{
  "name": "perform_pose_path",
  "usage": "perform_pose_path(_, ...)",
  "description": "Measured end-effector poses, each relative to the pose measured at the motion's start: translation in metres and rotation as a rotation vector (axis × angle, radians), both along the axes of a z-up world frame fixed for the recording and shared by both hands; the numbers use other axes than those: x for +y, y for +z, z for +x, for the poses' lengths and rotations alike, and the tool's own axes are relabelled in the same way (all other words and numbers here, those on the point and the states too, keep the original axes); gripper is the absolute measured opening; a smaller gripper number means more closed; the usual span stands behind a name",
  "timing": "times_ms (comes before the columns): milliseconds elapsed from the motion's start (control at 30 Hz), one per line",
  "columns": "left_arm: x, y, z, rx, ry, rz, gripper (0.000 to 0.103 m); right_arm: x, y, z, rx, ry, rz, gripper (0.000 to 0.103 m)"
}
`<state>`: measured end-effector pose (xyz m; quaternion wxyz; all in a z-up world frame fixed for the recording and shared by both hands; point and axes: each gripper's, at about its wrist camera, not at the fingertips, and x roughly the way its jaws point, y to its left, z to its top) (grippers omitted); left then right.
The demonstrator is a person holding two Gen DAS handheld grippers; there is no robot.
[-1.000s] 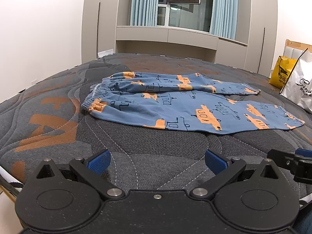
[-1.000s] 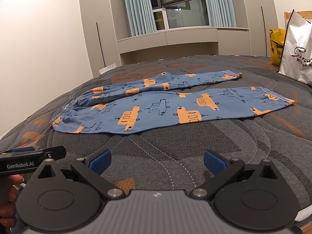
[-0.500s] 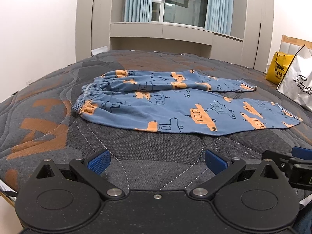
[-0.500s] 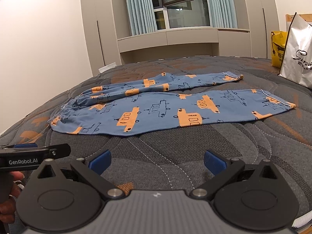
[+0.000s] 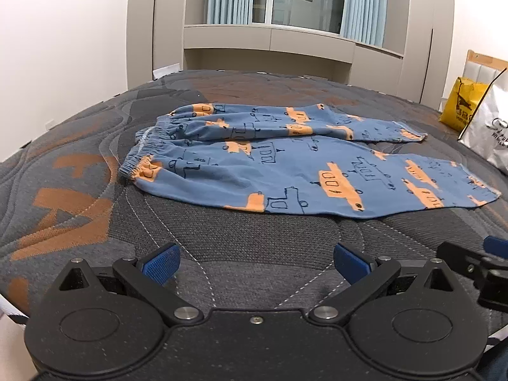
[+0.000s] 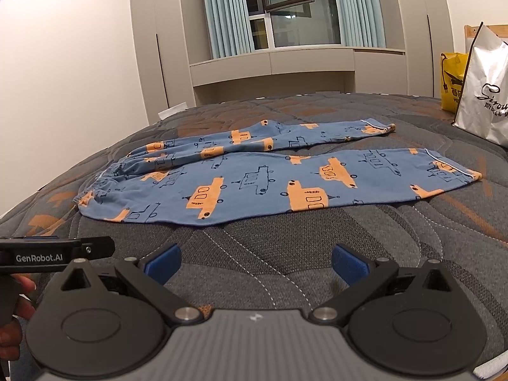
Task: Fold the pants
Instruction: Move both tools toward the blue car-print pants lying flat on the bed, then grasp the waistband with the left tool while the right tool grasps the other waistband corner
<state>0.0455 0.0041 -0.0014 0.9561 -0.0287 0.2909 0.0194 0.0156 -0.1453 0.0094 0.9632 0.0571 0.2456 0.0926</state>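
Blue pants with orange vehicle prints lie flat on the grey quilted mattress, waistband to the left, both legs spread to the right, the near leg wider. My left gripper hovers open over bare mattress in front of the pants, nearer the waistband end. My right gripper is also open, short of the near leg's edge. Neither touches the cloth. Each gripper shows at the edge of the other's view, and a hand holds the left one.
A white shopping bag and a yellow bag stand on the bed's far right. A wall is on the left, cabinets and a curtained window behind. The mattress edge runs close below both grippers.
Both grippers have shifted slightly, so the pants sit a little lower and closer in view. Jaws stay open; the pants have not moved.
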Motion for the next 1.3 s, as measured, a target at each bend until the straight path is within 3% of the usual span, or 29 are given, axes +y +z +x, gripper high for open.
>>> perform_pose_path(333,0.005,0.005,0.003,-0.013,0.021,0.063,0.103,-0.005,0.007,-0.003,-0.067,-0.003,0.019,0.103)
perform_pose_path(567,0.013,0.007,0.015,-0.014,0.006,0.074,0.103,-0.004,0.014,-0.002,-0.135,0.008,-0.023,0.103)
perform_pose_path(767,0.028,0.012,0.04,-0.017,-0.03,0.05,0.103,-0.004,0.029,0.018,-0.215,0.091,-0.045,0.103)
perform_pose_path(967,0.047,0.028,0.075,-0.059,-0.056,0.059,0.103,-0.01,0.056,0.069,-0.251,0.231,-0.053,0.103)
perform_pose_path(1100,0.06,0.037,0.112,-0.067,-0.096,0.105,0.103,-0.008,0.078,0.12,-0.244,0.44,-0.127,0.103)
perform_pose_path(1300,0.084,0.041,0.177,-0.069,-0.081,0.246,0.103,0.003,0.088,0.213,-0.189,0.56,-0.228,0.103)
